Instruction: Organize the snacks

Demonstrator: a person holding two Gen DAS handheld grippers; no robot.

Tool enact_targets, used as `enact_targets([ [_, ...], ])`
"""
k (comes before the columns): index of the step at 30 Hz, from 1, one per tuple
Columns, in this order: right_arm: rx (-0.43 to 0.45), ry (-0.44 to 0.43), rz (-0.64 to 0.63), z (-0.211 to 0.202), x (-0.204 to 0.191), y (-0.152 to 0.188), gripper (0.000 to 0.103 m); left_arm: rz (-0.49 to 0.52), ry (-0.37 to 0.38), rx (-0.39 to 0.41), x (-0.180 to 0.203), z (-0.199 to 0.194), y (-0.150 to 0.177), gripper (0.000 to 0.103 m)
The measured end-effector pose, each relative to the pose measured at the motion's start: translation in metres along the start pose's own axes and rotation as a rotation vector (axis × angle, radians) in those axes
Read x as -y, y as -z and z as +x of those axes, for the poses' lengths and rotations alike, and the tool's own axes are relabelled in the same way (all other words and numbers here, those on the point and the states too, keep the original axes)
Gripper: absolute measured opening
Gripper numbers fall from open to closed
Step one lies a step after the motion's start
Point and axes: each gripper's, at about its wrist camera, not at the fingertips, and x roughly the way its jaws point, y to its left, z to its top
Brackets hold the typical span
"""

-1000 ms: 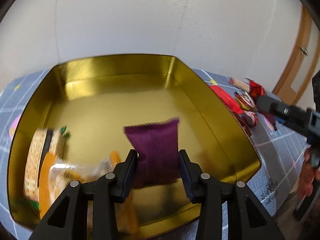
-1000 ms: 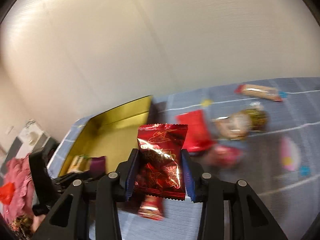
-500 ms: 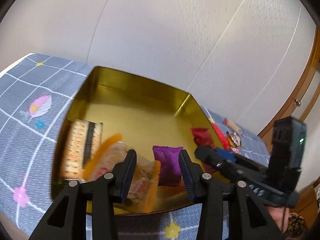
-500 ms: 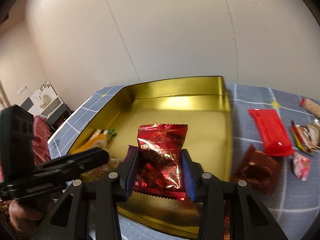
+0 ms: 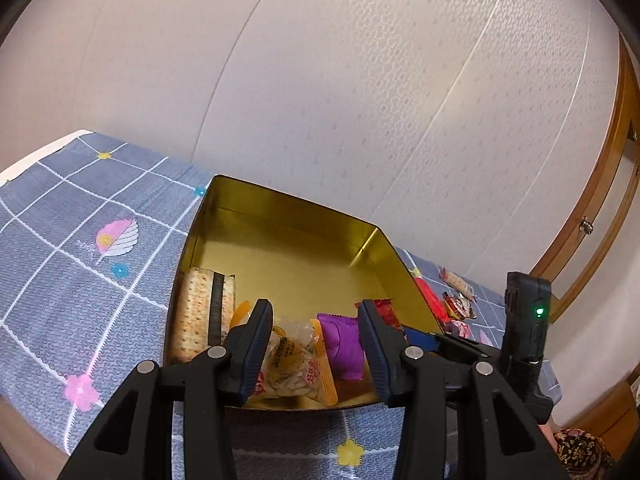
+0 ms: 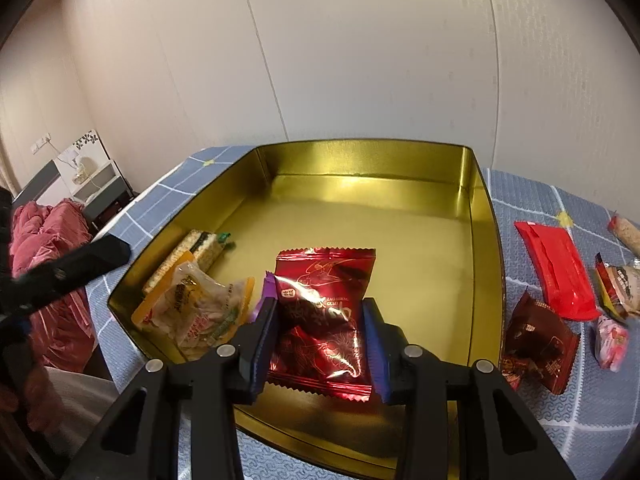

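Observation:
A gold tin (image 5: 224,216) (image 6: 486,216) sits on the blue checked tablecloth. In it lie a cracker pack (image 5: 200,312) (image 6: 200,248), a clear orange-edged snack bag (image 5: 296,364) (image 6: 196,308) and a purple packet (image 5: 344,344) (image 6: 269,286). My left gripper (image 5: 316,350) is open and empty, pulled back above the tin's near edge. My right gripper (image 6: 320,350) is shut on a shiny red packet (image 6: 324,320) and holds it over the tin's near part. The red packet's top also shows in the left wrist view (image 5: 386,310).
Loose snacks lie on the cloth right of the tin: a long red pack (image 6: 556,268), a dark red packet (image 6: 536,340), a pink candy (image 6: 610,340) and other wrappers (image 6: 618,280). A red blanket (image 6: 44,240) and a bedside shelf (image 6: 88,184) are at far left.
My left gripper let go of the purple packet in the tin and drew back and up. My right gripper carried the red packet from over the cloth to over the tin.

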Motion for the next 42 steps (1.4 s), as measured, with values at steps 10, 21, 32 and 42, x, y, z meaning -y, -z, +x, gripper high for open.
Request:
enact_targets([
  [10, -0.017, 0.035, -0.02, 0.014, -0.002, 0.003, 0.042, 0.024, 0.001, 0.01, 0.004, -0.007, 0.001, 0.045],
  [21, -0.011, 0.051, -0.04, 0.016, -0.005, 0.003, 0.045, 0.025, 0.0, 0.01, 0.006, -0.009, 0.003, 0.05],
  [32, 0.037, 0.03, -0.035, 0.0, -0.003, -0.002, 0.055, 0.006, 0.023, -0.002, 0.007, -0.002, 0.003, 0.05],
  [42, 0.151, 0.071, 0.072, -0.045, 0.035, -0.011, 0.065, -0.055, 0.059, -0.044, 0.014, 0.024, 0.001, 0.05],
])
